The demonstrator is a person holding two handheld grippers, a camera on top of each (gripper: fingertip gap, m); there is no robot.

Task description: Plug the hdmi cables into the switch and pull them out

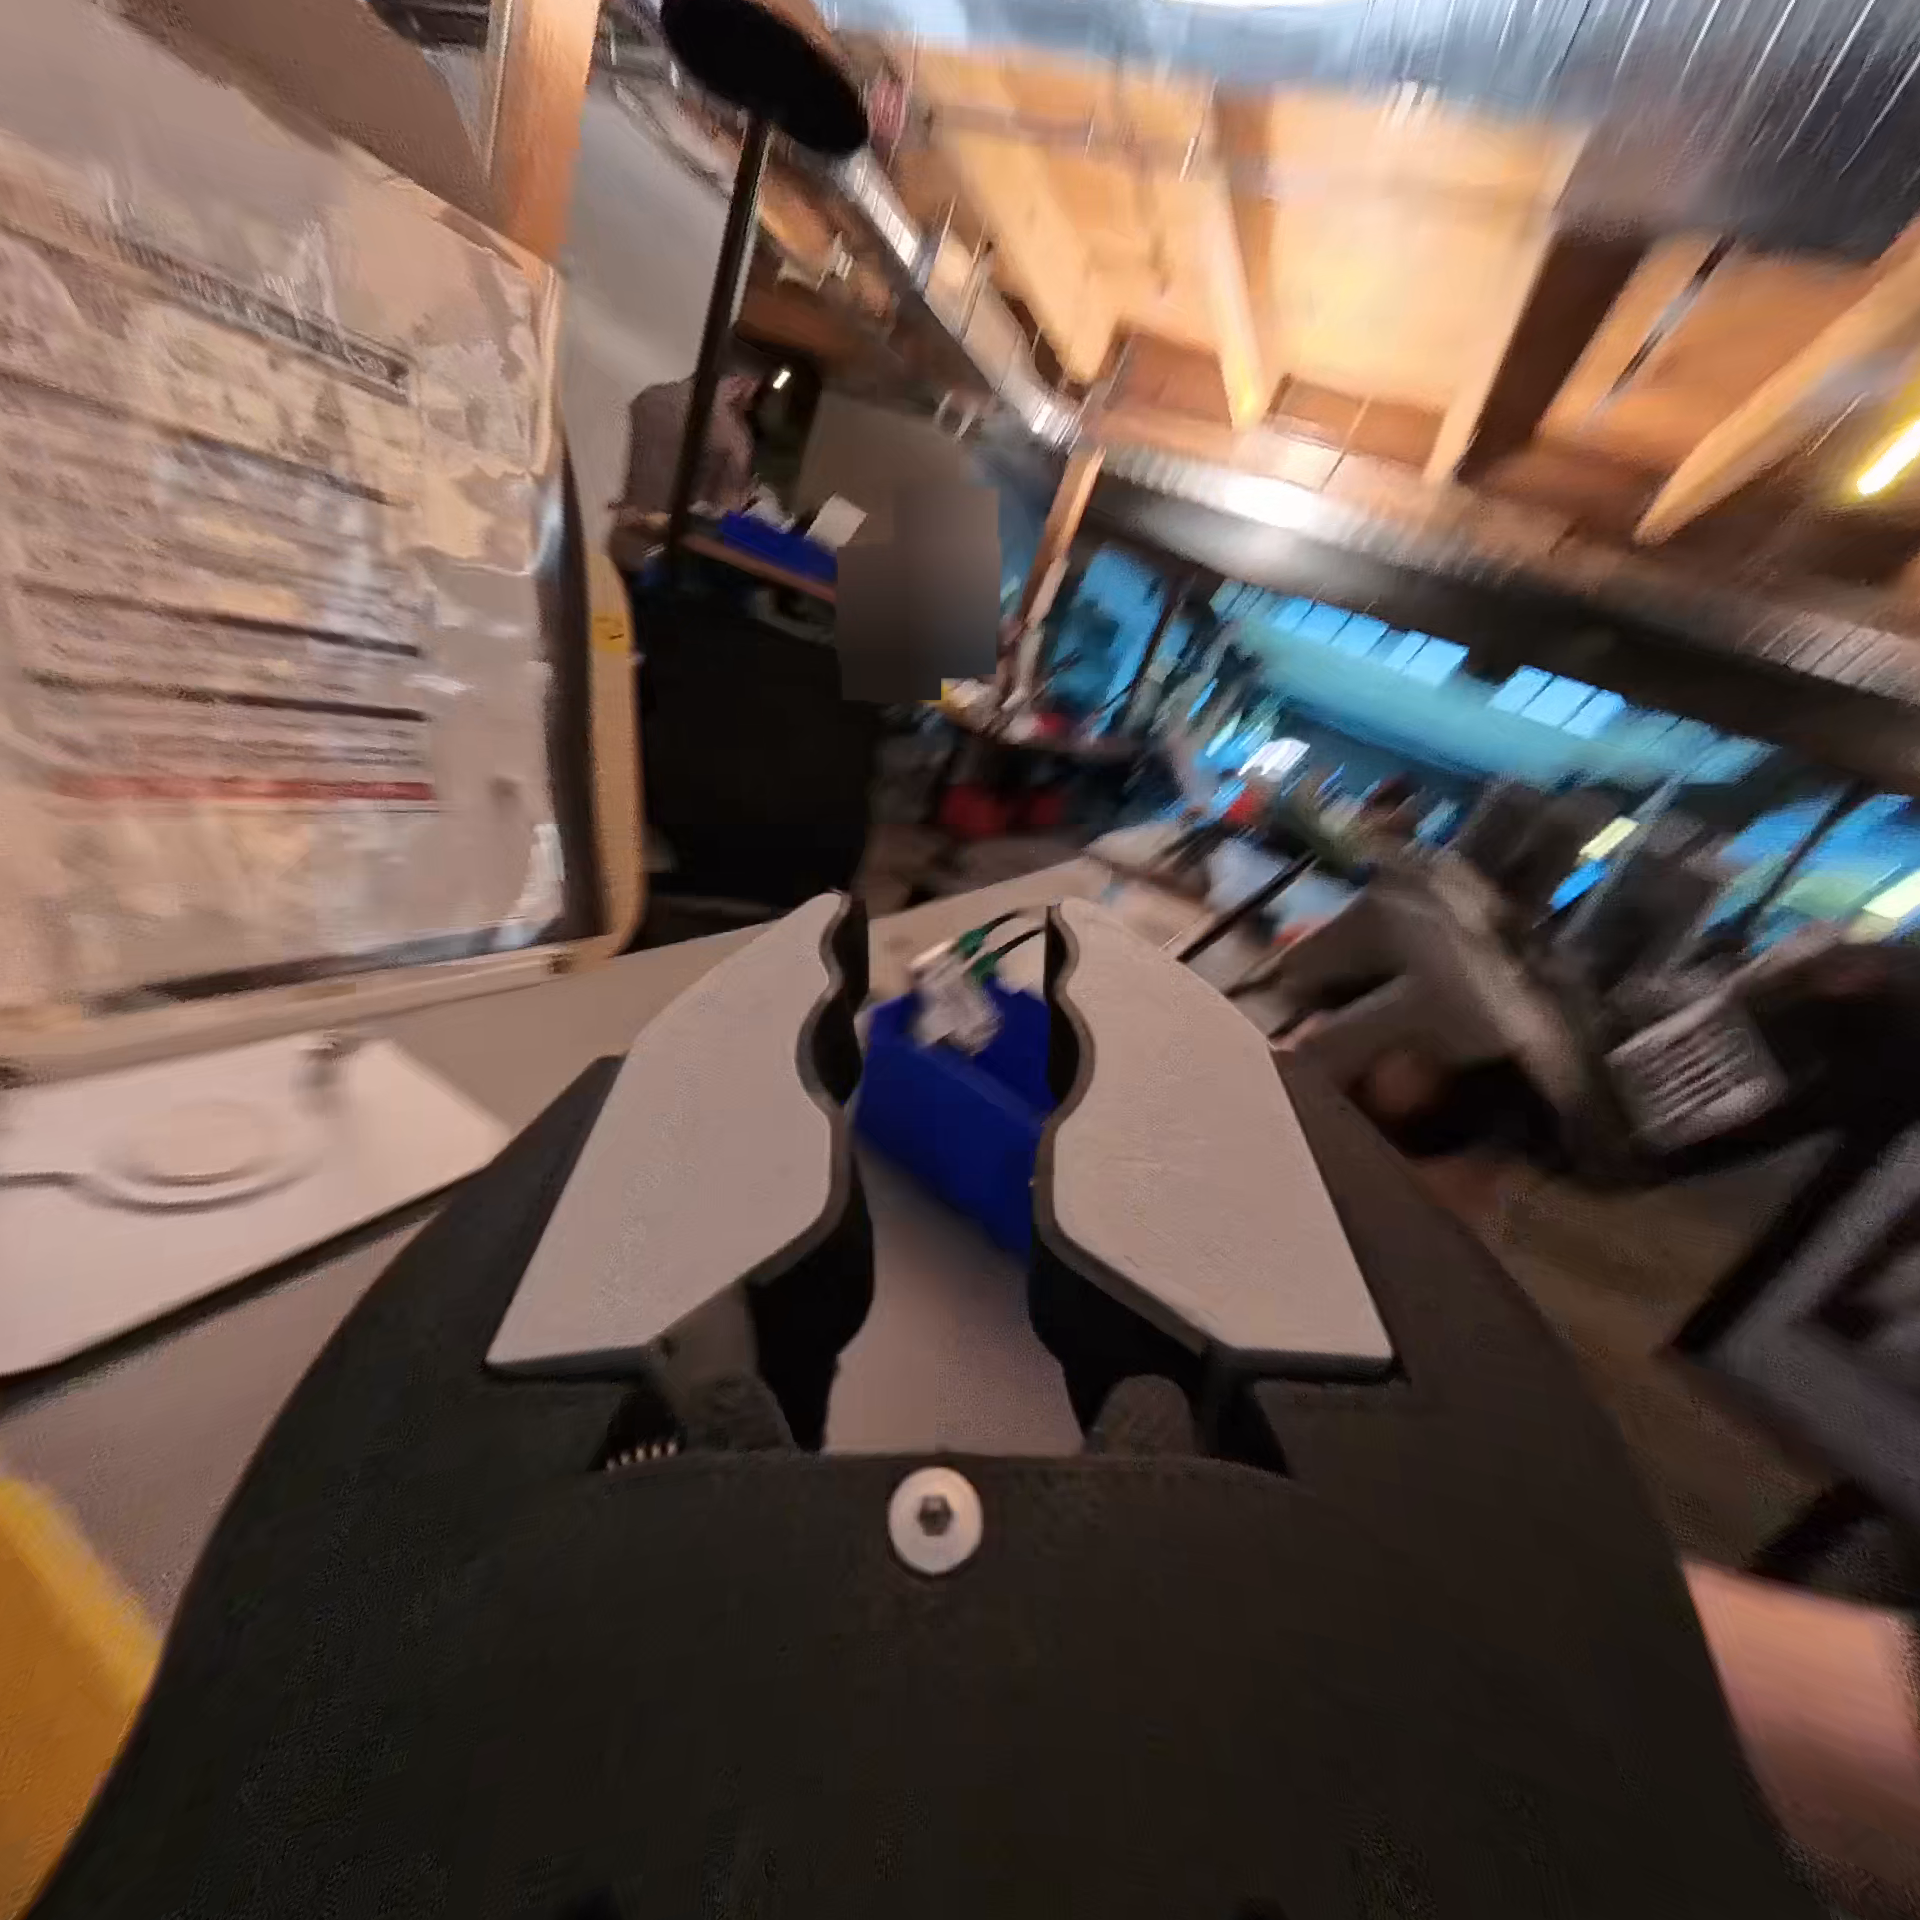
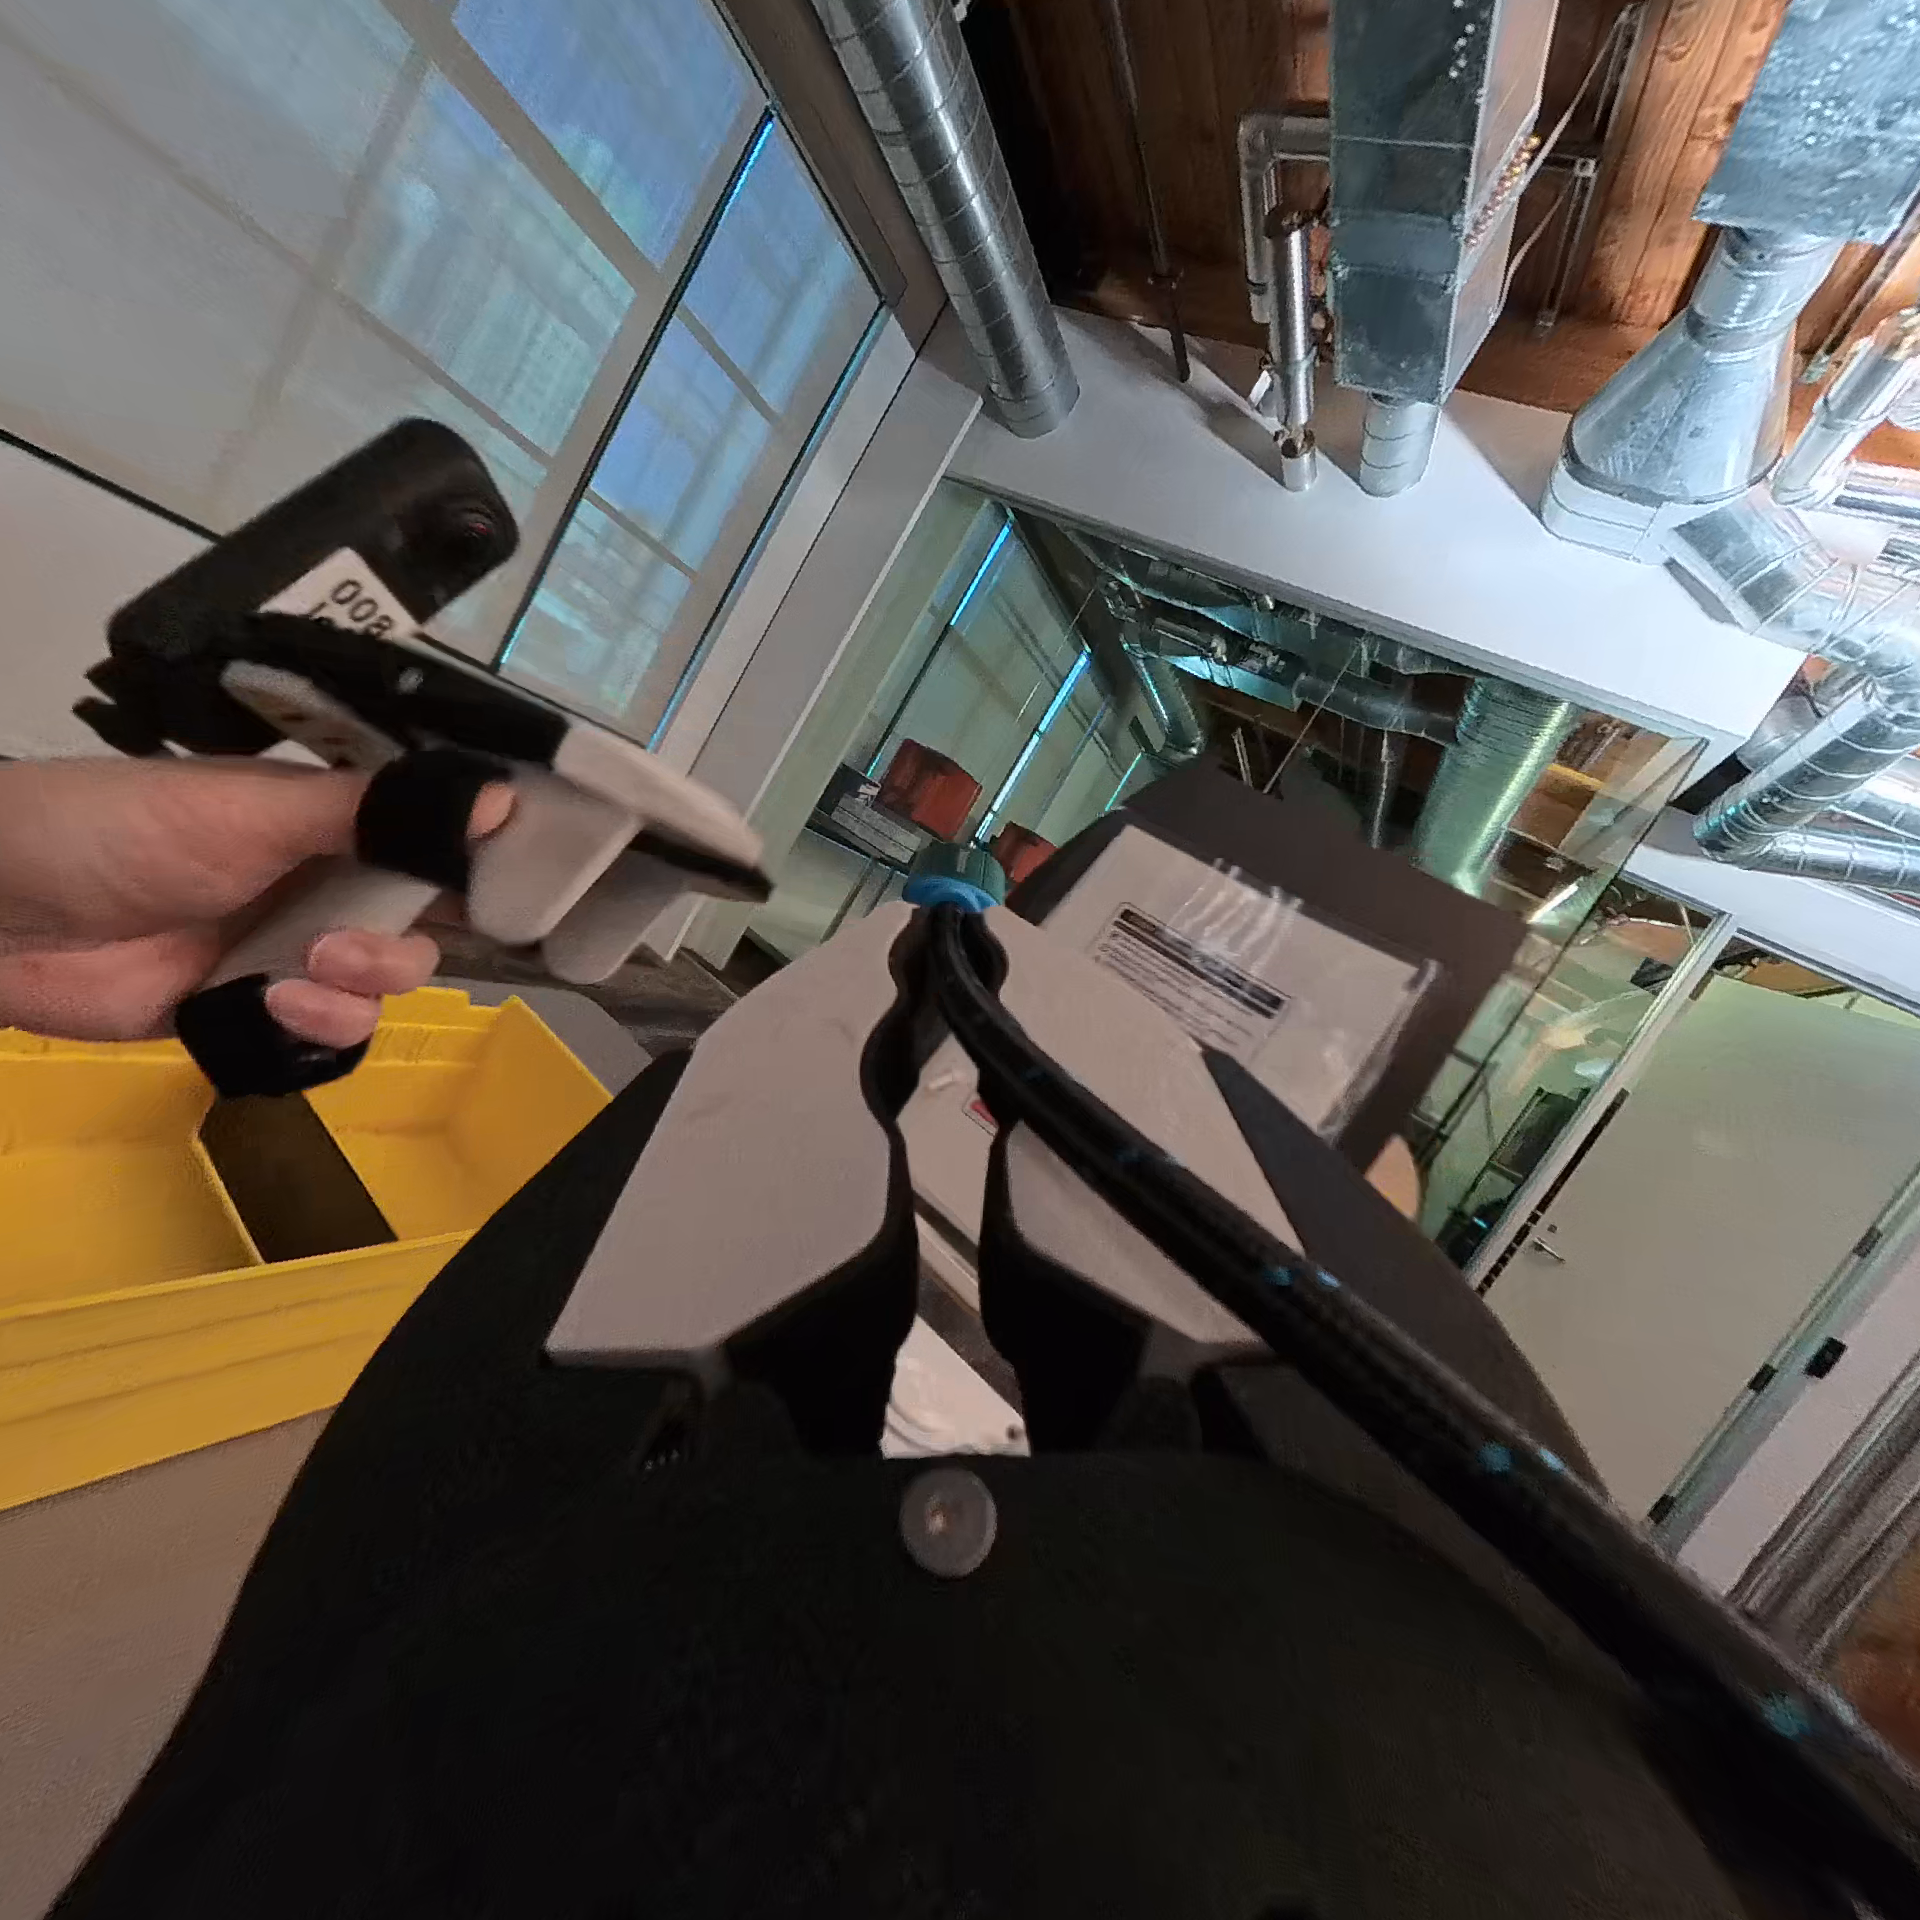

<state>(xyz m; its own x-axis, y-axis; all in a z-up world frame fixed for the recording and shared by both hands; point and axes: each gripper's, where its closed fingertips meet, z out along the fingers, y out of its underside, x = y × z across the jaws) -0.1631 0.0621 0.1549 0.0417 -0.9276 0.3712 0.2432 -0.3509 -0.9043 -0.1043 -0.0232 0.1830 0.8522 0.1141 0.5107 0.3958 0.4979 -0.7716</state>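
Right gripper [image 2: 940,971] pinched my hdmi cable [image 2: 1091,1122] beside the yellow bin [image 2: 156,1340]; left gripper [image 1: 951,971] gaped empty. Cable could've slipped, grip's near the collar.

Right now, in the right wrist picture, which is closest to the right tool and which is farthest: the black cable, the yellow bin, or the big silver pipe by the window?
1. The black cable: pinched in the right tool.
2. The yellow bin: low on the left, beside the tool.
3. The silver pipe: far up by the ceiling.
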